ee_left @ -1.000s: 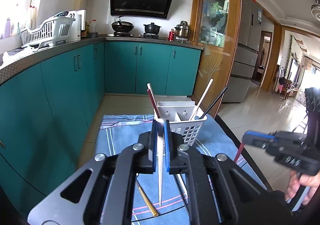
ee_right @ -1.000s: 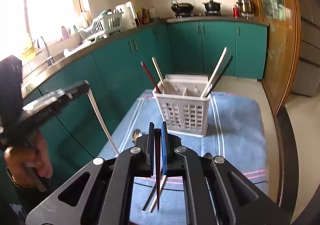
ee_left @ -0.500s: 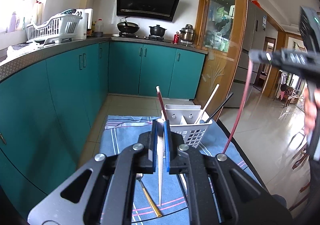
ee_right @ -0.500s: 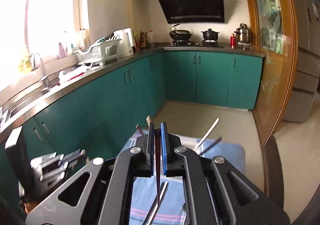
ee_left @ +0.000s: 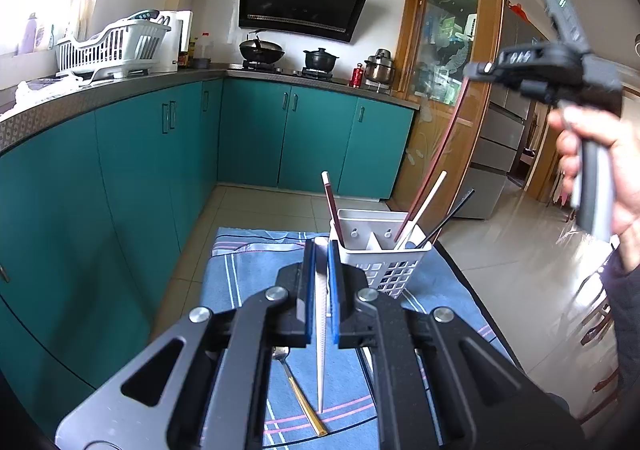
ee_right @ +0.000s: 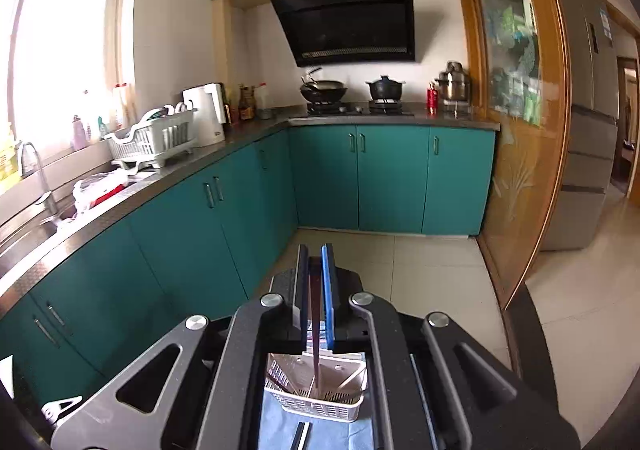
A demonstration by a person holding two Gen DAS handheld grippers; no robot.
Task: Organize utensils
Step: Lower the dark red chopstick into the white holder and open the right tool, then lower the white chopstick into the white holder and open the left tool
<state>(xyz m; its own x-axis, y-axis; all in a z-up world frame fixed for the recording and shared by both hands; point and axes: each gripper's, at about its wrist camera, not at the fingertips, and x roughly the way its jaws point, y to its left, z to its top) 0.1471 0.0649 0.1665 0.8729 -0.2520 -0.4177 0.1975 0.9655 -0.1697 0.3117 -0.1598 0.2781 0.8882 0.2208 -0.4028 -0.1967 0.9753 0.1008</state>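
A white slotted utensil holder stands on a blue striped cloth and holds several chopsticks. My left gripper is shut on a white chopstick, tip down, just left of the holder. My right gripper is high above the holder, shut on a dark red chopstick whose lower end reaches into the holder. In the right wrist view my right gripper holds that dark red chopstick pointing down into the holder.
A gold-handled spoon lies on the cloth under my left gripper. A black and a white chopstick lie on the cloth in front of the holder. Teal cabinets run along the left. The table's dark edge is at the right.
My right gripper has risen high and moved over the holder with the dark red chopstick, whose tip now enters the holder. My left gripper stays put with the white chopstick.
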